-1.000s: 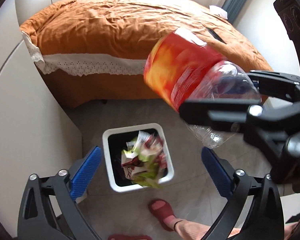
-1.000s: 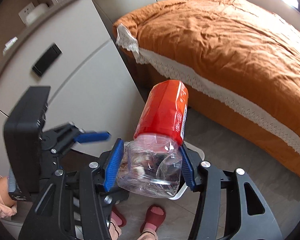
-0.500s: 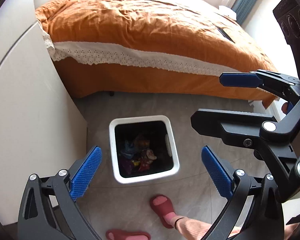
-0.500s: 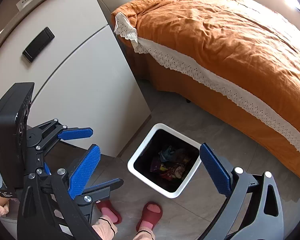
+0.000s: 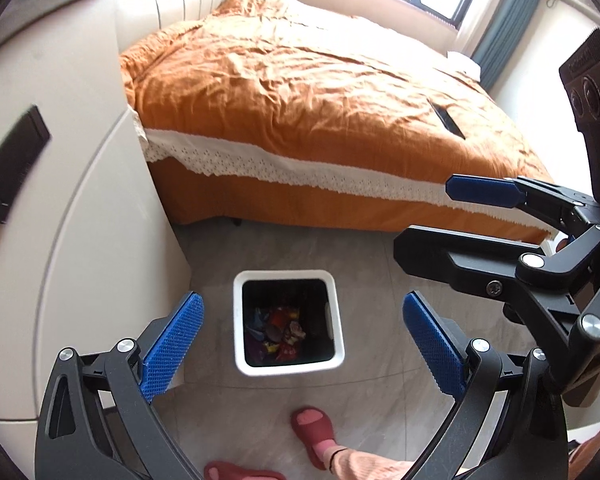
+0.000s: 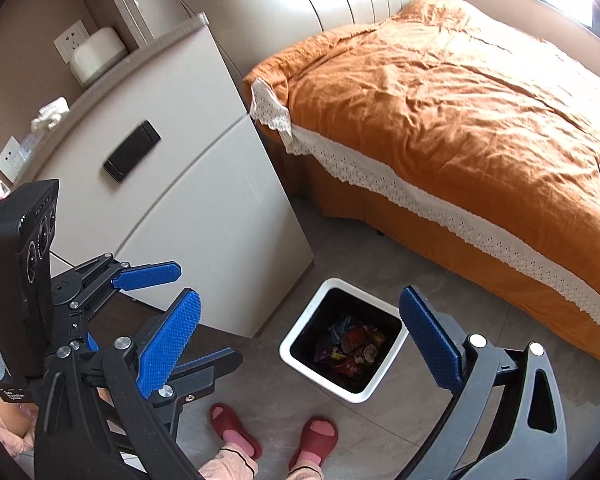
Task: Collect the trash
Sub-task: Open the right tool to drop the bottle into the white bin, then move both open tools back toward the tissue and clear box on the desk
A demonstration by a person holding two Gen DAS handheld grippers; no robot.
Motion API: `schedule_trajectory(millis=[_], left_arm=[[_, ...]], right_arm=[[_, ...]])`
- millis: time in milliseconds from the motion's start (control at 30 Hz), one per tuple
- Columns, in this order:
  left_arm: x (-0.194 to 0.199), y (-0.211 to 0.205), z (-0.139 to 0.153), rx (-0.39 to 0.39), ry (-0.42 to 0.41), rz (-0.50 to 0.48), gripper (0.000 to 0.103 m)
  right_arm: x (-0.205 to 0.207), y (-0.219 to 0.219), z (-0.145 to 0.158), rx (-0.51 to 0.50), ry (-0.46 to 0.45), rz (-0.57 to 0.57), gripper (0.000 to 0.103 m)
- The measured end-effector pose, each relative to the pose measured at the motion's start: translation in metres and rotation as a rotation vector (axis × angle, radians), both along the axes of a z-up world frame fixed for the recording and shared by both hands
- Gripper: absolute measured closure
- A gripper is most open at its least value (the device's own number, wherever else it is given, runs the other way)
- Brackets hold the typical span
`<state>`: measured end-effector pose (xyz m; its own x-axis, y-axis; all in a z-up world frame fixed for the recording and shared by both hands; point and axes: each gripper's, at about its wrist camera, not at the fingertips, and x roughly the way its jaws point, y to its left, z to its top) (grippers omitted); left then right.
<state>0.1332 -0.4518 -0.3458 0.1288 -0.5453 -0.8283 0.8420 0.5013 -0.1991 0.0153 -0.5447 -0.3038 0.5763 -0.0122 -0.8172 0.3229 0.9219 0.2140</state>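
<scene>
A white square trash bin [image 5: 288, 365] stands on the grey floor, with colourful wrappers [image 5: 278, 330] at its bottom. It also shows in the right wrist view [image 6: 342, 390], with the wrappers [image 6: 350, 348] inside. My left gripper [image 5: 300, 340] is open and empty, held high above the bin. My right gripper [image 6: 300, 332] is open and empty, also above the bin. In the left wrist view the right gripper [image 5: 432, 220] reaches in from the right. In the right wrist view the left gripper [image 6: 196, 316] is at the lower left.
An orange bed [image 5: 320, 92] with a white lace trim fills the far side. A white cabinet [image 6: 188, 184] stands left of the bin. A dark phone [image 5: 450, 122] lies on the bed. The person's feet in red slippers [image 6: 316, 438] stand in front of the bin.
One second ago the right gripper held a plastic bottle with a red label and wrappers were falling into the bin. Now both grippers are open and empty and have risen higher.
</scene>
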Motion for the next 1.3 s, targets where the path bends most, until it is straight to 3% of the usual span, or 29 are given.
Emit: schedule_trajectory(millis=[467,667,867,1100,1300], left_arm=[[-0.005,0.057,0.12,-0.069,-0.103,0.179,0.005],[-0.004,0.084,0.169,-0.094,-0.166,0.276,0.005],[0.01,0.127,0.216,-0.115,-0.262,0.438,0.005],[0.033,0.183,0.243,-0.102,-0.34,0.579,0.005],[0.059,0.227,0.253,-0.102,-0.379,0.611,0.005]], right_arm=[[0.006,0.028,0.101,-0.019,-0.162,0.07,0.004],[0.023,0.057,0.153,-0.04,-0.278,0.188,0.004],[0.054,0.091,0.197,-0.03,-0.373,0.326,0.004],[0.089,0.141,0.224,-0.052,-0.429,0.469,0.004],[0.122,0.182,0.23,-0.064,-0.437,0.51,0.004]])
